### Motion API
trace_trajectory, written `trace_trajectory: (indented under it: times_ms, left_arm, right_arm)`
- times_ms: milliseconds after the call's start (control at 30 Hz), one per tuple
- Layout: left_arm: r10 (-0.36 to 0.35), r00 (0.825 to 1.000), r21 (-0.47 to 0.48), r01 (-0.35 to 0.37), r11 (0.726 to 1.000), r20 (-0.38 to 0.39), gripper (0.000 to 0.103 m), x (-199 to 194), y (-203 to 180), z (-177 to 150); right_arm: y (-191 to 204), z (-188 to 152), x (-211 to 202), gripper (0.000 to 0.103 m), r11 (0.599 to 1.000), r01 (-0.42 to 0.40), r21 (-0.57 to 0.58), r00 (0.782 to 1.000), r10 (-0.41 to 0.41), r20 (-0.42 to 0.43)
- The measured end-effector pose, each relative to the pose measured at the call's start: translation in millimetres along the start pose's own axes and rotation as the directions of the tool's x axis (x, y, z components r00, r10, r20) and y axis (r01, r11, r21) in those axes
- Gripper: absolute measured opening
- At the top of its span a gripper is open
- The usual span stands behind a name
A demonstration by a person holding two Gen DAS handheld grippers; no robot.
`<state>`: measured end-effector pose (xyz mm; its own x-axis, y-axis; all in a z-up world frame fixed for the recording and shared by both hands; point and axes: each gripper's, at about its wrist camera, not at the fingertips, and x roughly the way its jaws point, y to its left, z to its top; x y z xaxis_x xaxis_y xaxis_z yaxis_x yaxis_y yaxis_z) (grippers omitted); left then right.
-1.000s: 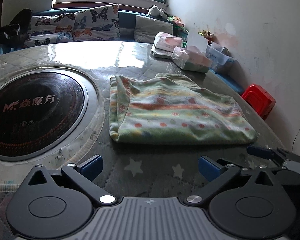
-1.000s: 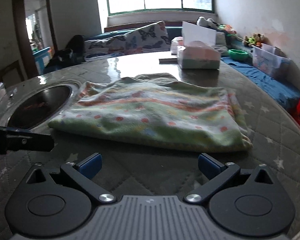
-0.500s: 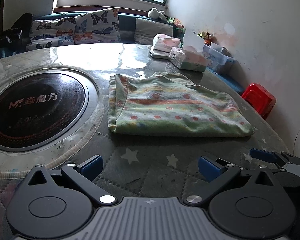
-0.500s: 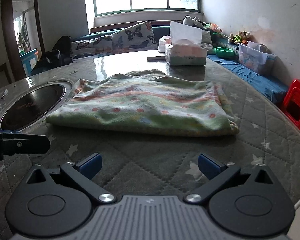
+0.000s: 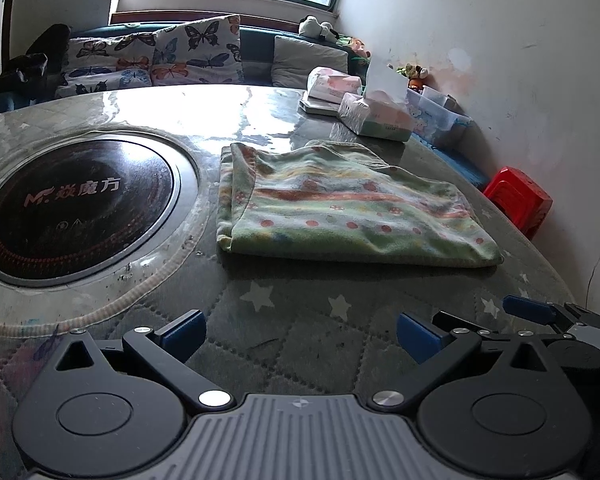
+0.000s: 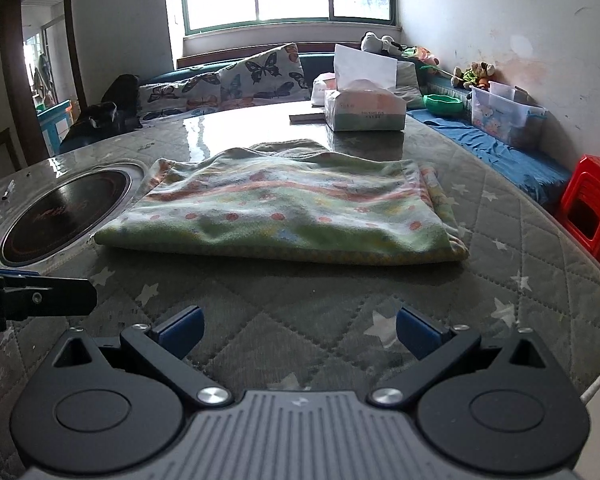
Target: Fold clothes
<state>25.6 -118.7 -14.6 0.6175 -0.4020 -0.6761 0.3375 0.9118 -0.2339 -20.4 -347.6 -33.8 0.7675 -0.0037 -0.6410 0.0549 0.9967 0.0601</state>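
Note:
A green garment with red and yellow stripes and dots (image 5: 340, 208) lies folded flat in a rectangle on the quilted round table (image 5: 300, 320); it also shows in the right wrist view (image 6: 292, 208). My left gripper (image 5: 300, 334) is open and empty, hovering over the table's near edge, well short of the garment. My right gripper (image 6: 298, 330) is open and empty, also short of the garment's near edge. The right gripper's finger (image 5: 528, 310) shows at the right in the left wrist view; the left gripper's finger (image 6: 48, 300) shows at the left in the right wrist view.
A round black induction hob (image 5: 72, 208) is set into the table left of the garment. A tissue box (image 6: 364, 110) and a pink packet (image 5: 332, 84) stand at the far side. A red stool (image 6: 592, 212) and a cushioned bench (image 5: 160, 60) flank the table.
Both grippers have drawn back and up from the garment, which now looks smaller and farther away. The garment has not moved. Both stay open.

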Motion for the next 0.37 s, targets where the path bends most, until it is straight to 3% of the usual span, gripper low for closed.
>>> trace_trajectory:
  times_ms: [367]
  left_arm:
    - [0.005, 1.000, 0.010, -0.005, 1.000, 0.003, 0.103, -1.9, -7.2, -3.1]
  right_arm:
    - [-1.5, -3.0, -4.3, 0.103, 1.000, -0.007, 0.011, 1.000, 0.007, 0.009]
